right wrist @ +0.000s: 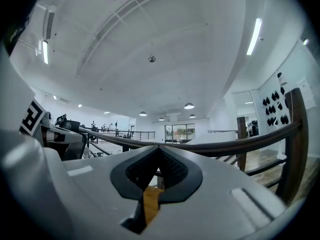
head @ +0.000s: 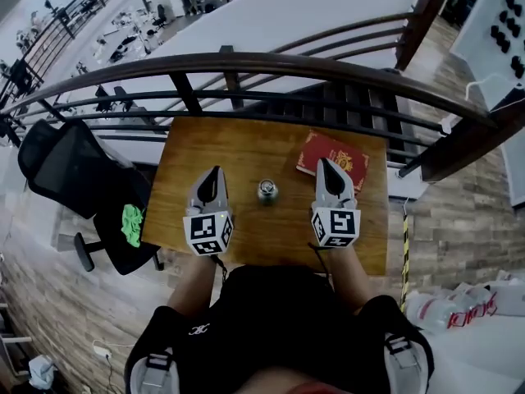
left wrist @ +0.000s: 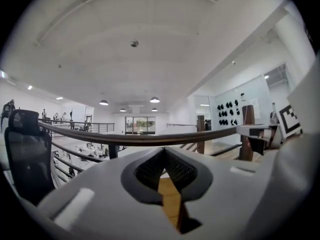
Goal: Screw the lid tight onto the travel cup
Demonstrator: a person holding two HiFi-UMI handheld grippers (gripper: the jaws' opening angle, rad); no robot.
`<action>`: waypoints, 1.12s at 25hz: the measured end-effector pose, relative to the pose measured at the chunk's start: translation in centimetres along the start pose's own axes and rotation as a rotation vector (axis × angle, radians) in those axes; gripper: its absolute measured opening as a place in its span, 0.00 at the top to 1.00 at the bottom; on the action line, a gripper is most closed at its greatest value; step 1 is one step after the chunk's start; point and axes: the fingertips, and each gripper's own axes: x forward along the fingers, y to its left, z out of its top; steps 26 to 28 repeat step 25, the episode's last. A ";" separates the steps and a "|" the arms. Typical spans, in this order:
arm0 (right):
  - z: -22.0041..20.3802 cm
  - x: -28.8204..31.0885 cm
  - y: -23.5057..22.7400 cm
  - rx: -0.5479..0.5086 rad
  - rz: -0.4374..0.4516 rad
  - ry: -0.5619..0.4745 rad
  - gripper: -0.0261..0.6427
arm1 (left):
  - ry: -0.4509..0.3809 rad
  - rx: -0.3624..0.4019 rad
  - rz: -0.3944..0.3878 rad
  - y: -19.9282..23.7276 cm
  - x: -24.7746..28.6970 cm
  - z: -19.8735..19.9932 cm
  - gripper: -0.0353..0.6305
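There was one counter with one travel cup and one red book. There were two tongs, the left tongs and the right tongs. There was one black chair and one green cloth.

A red book lies on the wooden table (black office chair just beside).

I find all three views brightly and evenly lit from overhead. Round ceiling lamps and a strip light blow out to white. Fisheye distortion bows the railing, and a black vignette rings both gripper views. The left hand-held gripper reads soft up close. Shadows on the table are faint.
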 end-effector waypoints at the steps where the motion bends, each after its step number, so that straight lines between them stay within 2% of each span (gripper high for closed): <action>1: 0.1 0.0 0.1 0.003 0.004 -0.001 0.96 | -0.001 0.002 0.007 0.0 -0.3 0.2 0.87; 8: 0.4 0.0 1.5 0.002 0.028 0.001 0.96 | 0.002 0.004 0.032 0.4 -1.9 0.4 0.87; 16: 0.8 -0.5 1.8 0.004 0.038 0.018 0.96 | -0.010 0.033 0.014 -1.6 -2.3 1.2 0.87; 28: 0.2 -1.3 2.3 0.020 0.067 0.037 0.96 | -0.019 0.029 0.006 -2.9 -2.8 1.1 0.87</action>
